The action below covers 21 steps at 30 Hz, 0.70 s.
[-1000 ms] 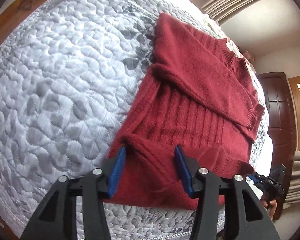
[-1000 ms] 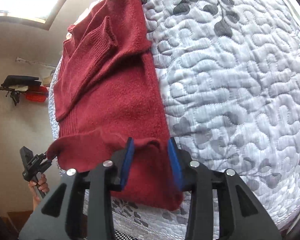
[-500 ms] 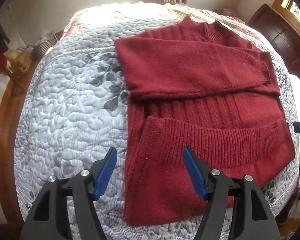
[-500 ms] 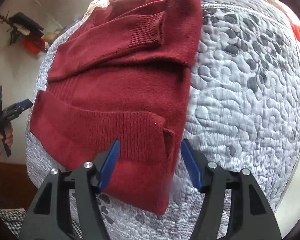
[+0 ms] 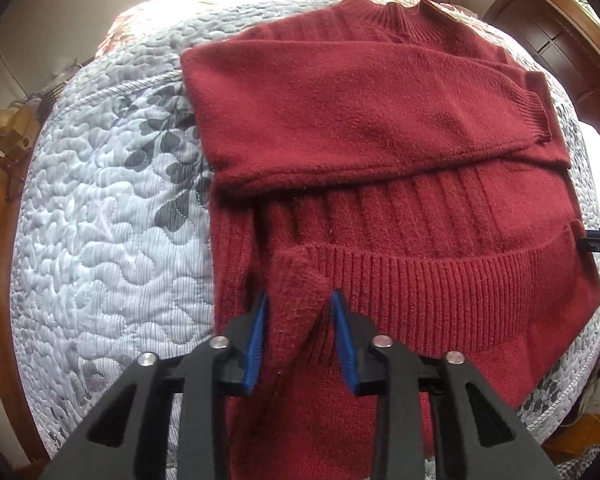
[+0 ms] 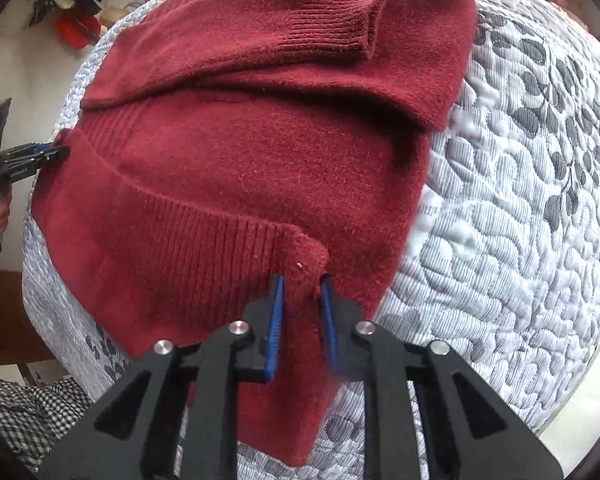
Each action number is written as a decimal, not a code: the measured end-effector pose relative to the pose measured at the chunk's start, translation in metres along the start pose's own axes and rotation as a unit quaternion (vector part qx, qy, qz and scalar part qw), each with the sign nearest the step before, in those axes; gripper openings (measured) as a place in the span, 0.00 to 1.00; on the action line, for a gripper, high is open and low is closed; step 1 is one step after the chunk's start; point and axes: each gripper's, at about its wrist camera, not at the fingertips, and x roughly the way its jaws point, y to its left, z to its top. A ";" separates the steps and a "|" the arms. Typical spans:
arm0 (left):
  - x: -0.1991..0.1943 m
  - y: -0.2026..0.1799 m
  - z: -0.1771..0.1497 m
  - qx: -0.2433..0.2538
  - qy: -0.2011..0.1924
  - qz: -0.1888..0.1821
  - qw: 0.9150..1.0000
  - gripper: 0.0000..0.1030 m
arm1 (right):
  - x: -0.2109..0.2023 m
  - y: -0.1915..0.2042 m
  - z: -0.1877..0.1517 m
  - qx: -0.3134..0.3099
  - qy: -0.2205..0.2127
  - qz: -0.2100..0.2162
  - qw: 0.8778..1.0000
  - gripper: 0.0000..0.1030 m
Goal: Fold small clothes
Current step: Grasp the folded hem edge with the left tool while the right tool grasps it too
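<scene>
Now mid-fold: left gripper (image 5: 298, 336) & right gripper (image 6: 302, 320) each pinch sweater (image 5: 380, 128) hem corners; next carry hem twd collar, evenly.

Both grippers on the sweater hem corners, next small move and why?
Probably carry both corners up toward the collar. The left gripper and right gripper each pinch a hem corner of the sweater, sleeves already folded across the chest, lower half unfolded.

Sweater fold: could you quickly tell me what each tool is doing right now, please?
Left tool: closed on the red sweater, at a hem corner.
Right tool: closed on the sweater's other hem corner.
</scene>
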 end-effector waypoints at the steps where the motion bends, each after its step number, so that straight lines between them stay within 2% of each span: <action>1: -0.001 -0.001 -0.001 0.003 -0.003 -0.001 1.000 0.20 | -0.002 0.002 0.000 -0.004 -0.004 0.014 1.000 0.11; 3: -0.003 -0.001 -0.004 0.003 -0.011 -0.004 1.000 0.13 | -0.005 0.004 -0.001 -0.014 -0.008 0.030 0.999 0.11; 7: 0.001 0.007 -0.005 -0.004 -0.006 -0.011 1.000 0.15 | 0.004 0.008 0.002 -0.023 0.004 0.019 1.000 0.18; 8: 0.004 0.009 -0.004 -0.004 -0.003 -0.012 1.000 0.17 | 0.007 0.007 0.004 -0.018 0.006 0.019 1.000 0.21; 9: 0.006 0.010 -0.003 -0.005 0.000 -0.012 1.000 0.22 | 0.009 0.006 0.006 -0.011 0.007 0.024 1.000 0.28; 10: 0.008 0.010 -0.002 -0.007 0.004 -0.012 1.000 0.25 | 0.011 0.006 0.007 -0.008 0.007 0.028 1.000 0.29; 12: 0.013 0.009 -0.001 -0.008 0.013 -0.013 1.000 0.38 | 0.016 0.008 0.010 -0.006 0.009 0.029 1.000 0.29; 14: 0.017 0.007 0.000 -0.007 0.017 -0.009 1.000 0.37 | 0.017 0.007 0.009 -0.007 0.011 0.028 1.000 0.25; 16: 0.018 0.006 0.001 -0.011 0.018 -0.020 1.000 0.23 | 0.016 0.006 0.008 -0.011 0.010 0.026 1.000 0.06; 18: 0.015 0.006 0.002 -0.012 0.014 -0.018 1.000 0.10 | 0.013 0.004 0.008 -0.001 0.004 0.033 0.999 0.06; 21: 0.000 0.001 -0.001 -0.008 -0.006 -0.020 1.000 0.07 | 0.001 -0.002 0.006 0.020 -0.016 0.054 0.998 0.06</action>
